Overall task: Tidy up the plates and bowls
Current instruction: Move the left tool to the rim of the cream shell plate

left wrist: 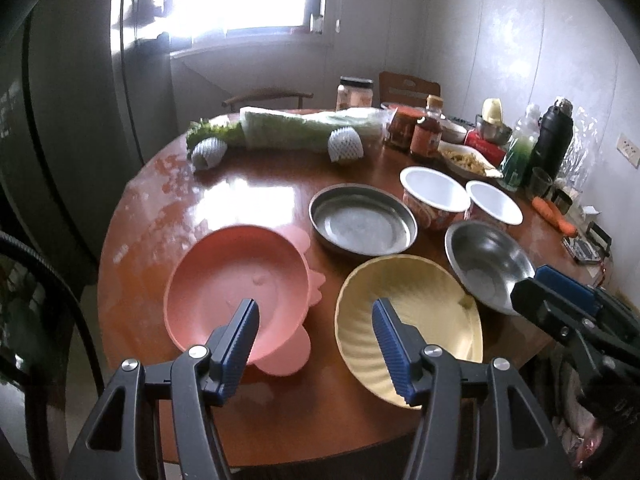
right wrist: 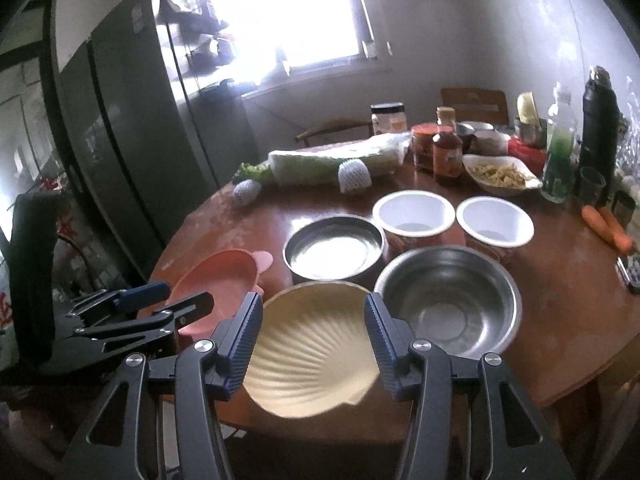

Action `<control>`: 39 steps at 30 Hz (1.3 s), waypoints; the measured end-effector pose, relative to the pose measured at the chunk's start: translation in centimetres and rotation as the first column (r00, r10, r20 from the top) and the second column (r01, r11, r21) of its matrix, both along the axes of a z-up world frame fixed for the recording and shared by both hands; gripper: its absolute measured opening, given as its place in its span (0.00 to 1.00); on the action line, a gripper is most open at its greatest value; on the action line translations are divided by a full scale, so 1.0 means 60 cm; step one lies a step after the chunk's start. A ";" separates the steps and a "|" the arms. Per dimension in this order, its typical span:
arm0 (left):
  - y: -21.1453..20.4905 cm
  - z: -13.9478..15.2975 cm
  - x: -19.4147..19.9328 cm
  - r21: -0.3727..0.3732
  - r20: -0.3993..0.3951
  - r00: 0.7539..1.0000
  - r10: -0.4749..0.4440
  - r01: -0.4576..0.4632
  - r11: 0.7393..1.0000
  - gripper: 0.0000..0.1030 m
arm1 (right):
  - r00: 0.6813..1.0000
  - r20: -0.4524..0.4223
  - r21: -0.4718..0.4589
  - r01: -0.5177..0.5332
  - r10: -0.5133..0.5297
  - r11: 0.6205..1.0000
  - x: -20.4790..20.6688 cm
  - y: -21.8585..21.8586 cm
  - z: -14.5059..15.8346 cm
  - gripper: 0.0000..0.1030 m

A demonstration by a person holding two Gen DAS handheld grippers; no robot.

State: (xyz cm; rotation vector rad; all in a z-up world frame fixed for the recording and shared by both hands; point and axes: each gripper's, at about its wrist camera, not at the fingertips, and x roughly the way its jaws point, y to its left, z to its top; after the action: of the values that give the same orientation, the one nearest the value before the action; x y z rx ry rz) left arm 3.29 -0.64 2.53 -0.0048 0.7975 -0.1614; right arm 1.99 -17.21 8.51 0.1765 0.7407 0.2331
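Held the left gripper [left wrist: 314,308] part open over the near edge of the table [left wrist: 248,196], fingers empty and pressing on nothing. Framed, in its own view, the gap between the pink plate [left wrist: 236,292] on the left and the cream shell dish [left wrist: 424,304] on the right. Held the right gripper [right wrist: 312,300] about as far open, also empty, above the near rim of the cream shell dish; could not tell for sure whether it was clear of that rim, though no contact showed.

Found the rest just beyond: a shallow steel pan [left wrist: 362,220] behind the two near dishes, a steel bowl [left wrist: 484,264] to the right and close beside the cream shell dish, and two white paper bowls [left wrist: 434,192] at the far right of the group, side by side.

Judged the pink plate light and probably plastic, stiff enough to lift by one edge; best pinched across the plain rim, not by the lobes sticking out of it. Judged the cream shell dish heavier and perhaps breakable, its ribbed rim offering some bite. Expected the steel pieces to be slick and thin-lipped, needing a firm pinch over the rim. Expected the paper bowls to crush easily, so only a gentle squeeze at the rolled lip.
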 end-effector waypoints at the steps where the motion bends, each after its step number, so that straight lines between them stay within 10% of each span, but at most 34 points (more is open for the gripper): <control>1: -0.002 -0.007 0.000 -0.001 -0.012 1.000 -0.003 0.003 1.000 0.57 | 1.000 -0.009 -0.001 0.002 -0.002 1.000 -0.002 -0.003 -0.005 0.53; 39: -0.046 -0.099 -0.011 -0.034 -0.173 0.984 -0.037 0.031 0.999 0.57 | 0.984 -0.178 -0.012 0.000 -0.003 1.000 -0.005 -0.029 -0.118 0.53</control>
State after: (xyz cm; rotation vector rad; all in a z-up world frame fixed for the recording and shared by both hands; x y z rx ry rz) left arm 2.62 -3.39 -3.42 -0.0350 0.9694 -0.2077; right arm 1.72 -18.93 1.42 0.1883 0.9199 0.2131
